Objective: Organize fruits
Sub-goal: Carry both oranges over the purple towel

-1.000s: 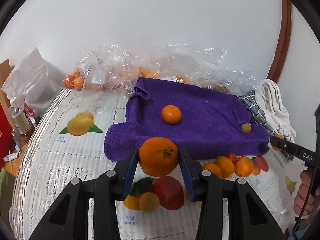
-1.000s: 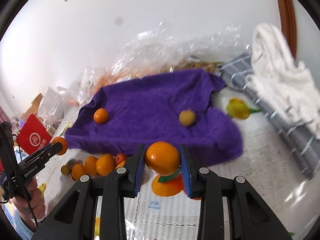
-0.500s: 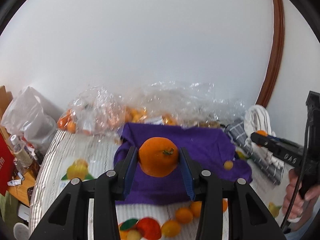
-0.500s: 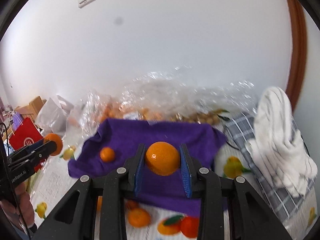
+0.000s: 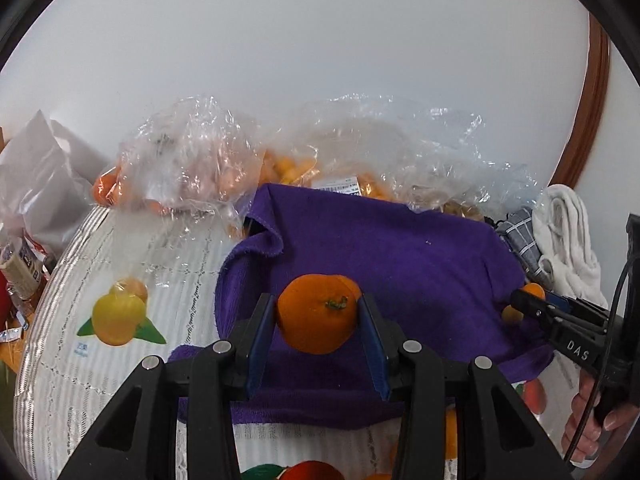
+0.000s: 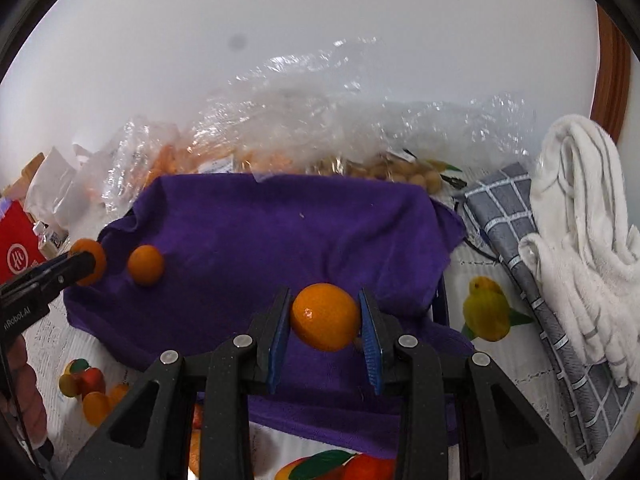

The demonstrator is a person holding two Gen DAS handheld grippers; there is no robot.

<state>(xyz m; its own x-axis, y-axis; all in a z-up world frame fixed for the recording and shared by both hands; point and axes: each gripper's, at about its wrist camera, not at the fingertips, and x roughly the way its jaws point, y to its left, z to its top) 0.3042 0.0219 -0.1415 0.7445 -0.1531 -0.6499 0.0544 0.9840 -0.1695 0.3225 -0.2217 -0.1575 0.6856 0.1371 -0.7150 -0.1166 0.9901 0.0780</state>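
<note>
**Both hand-held grippers loaded, over the purple towel**

Landmark: purple towel [image 5: 392,256], spread on the table [image 5: 80,380] with its left rear corner folded over.

Hidden or unclear
- Clear bags [image 5: 192,176] behind the towel hold orange and tan fruit; glare and crinkles blur the count.
- The label on the bags at the towel's rear edge is too small to read.
- A small fruit [image 5: 511,314] at the towel's right edge is partly covered by the right hand-held gripper [image 5: 520,303].
- Fruit in front of the towel is cut off by the gripper bodies.

Writing
- "DAS" on the right gripper body.
- "Robot.AI", partly cut off, on the left gripper body.
- A red pack [image 6: 18,250], left of the towel, carries a white round logo.

Task items
- Left hand-held gripper [image 5: 318,322]: pinching an orange [image 5: 318,312] above the towel's front part, stem facing the camera.
- Right hand-held gripper [image 6: 325,320]: pinching a mandarin [image 6: 325,316] above the towel's front, long axis running pad to pad.
- A loose mandarin [image 6: 145,264] lies on the towel's left part.
</note>
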